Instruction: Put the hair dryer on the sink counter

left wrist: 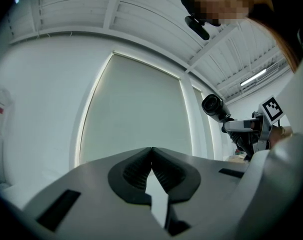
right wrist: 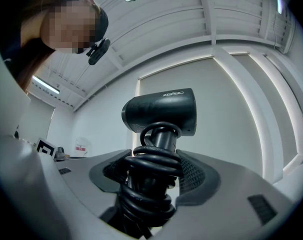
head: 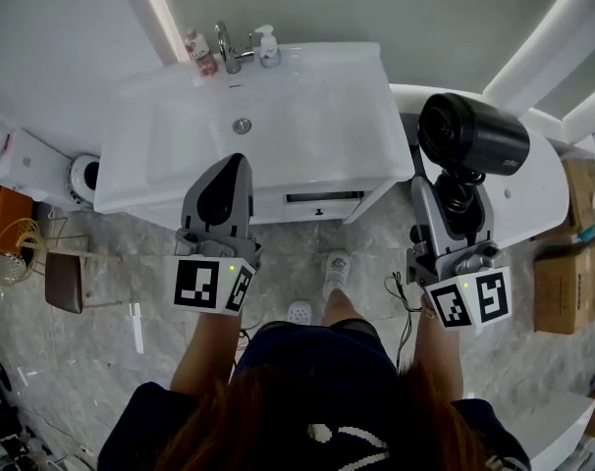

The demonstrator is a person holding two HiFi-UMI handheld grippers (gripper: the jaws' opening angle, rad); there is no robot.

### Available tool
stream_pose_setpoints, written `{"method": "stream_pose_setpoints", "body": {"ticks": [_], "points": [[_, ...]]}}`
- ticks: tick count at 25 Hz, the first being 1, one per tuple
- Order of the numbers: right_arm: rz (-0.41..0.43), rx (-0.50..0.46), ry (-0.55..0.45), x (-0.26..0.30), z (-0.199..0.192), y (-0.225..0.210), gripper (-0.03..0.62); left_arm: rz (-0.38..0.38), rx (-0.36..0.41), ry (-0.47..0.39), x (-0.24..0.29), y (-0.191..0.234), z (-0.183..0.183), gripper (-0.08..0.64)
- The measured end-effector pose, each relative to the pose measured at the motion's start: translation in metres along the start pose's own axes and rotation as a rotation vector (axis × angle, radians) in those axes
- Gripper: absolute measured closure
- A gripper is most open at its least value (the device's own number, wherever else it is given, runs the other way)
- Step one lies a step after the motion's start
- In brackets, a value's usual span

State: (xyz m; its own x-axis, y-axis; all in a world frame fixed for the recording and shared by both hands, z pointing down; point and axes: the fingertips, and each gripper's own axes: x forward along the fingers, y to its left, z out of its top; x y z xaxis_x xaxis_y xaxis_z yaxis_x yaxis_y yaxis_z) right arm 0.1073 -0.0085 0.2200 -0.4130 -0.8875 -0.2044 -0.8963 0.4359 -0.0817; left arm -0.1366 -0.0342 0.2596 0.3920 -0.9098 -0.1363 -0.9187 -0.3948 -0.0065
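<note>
A black hair dryer (head: 472, 133) rides upright in the right gripper (head: 443, 212), clamped by its cord-wrapped handle just beyond the sink counter's (head: 351, 160) right edge, while the left gripper (head: 234, 170) is closed, empty.

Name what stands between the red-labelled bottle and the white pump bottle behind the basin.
The faucet stands between the red-labelled bottle and the white pump bottle, at the back of the sink counter. The head view shows it.
</note>
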Motion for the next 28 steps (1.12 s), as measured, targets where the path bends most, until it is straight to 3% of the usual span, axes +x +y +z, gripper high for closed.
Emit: {"method": "stream_pose_setpoints", "body": {"ticks": [6, 14, 20, 28], "points": [[0.084, 0.000, 0.036, 0.072, -0.010, -0.048, 0.302, 0.064, -0.001, 0.006, 0.071, 0.012, -0.004, 0.541], [0.160, -0.005, 0.108, 0.120, -0.039, -0.112, 0.302, 0.116, 0.018, 0.017, 0.137, -0.002, -0.016, 0.541], [0.203, 0.032, 0.162, 0.141, -0.069, -0.143, 0.302, 0.150, 0.022, 0.044, 0.164, -0.013, -0.033, 0.541], [0.197, 0.060, 0.287, 0.148, -0.125, -0.154, 0.302, 0.150, 0.022, 0.081, 0.178, -0.018, -0.044, 0.541]]}}
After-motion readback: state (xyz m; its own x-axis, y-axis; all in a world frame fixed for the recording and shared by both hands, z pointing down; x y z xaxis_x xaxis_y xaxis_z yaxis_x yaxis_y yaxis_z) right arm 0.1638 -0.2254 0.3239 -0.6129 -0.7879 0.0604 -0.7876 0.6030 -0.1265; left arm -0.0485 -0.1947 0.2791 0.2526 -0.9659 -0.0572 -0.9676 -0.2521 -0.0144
